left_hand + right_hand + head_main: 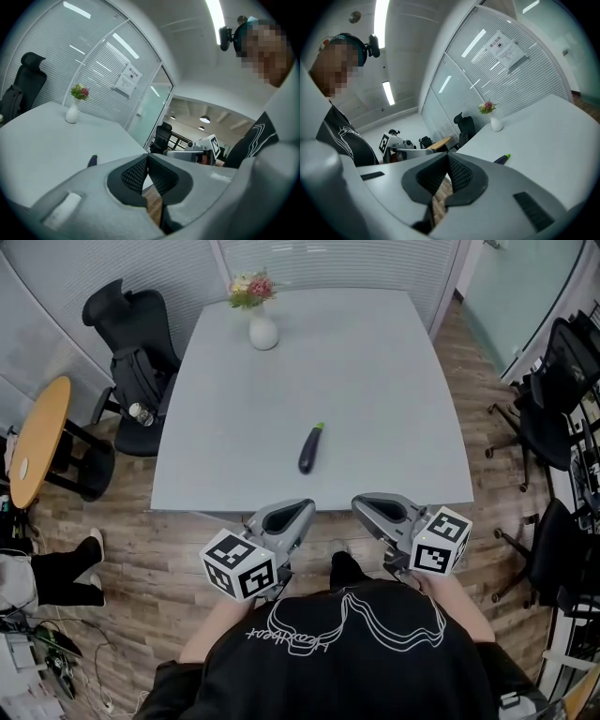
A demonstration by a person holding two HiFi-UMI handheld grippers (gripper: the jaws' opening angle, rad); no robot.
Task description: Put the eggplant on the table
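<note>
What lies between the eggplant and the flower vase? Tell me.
Only bare grey tabletop separates the dark purple eggplant from the white flower vase, per the head view.

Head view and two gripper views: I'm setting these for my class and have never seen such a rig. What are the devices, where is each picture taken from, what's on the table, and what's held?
There is no robot here. A person holds a two-jaw gripper in each hand, and the marker cubes are part of the grippers. The head view looks down from a camera on the person's head, with the left gripper at its left and the right gripper at its right. Each gripper view comes from a camera riding on that gripper, looking along its jaws. On the table lie a dark eggplant and, at the far end, a white vase of flowers. Both grippers are shut and empty, so nothing is held.
</note>
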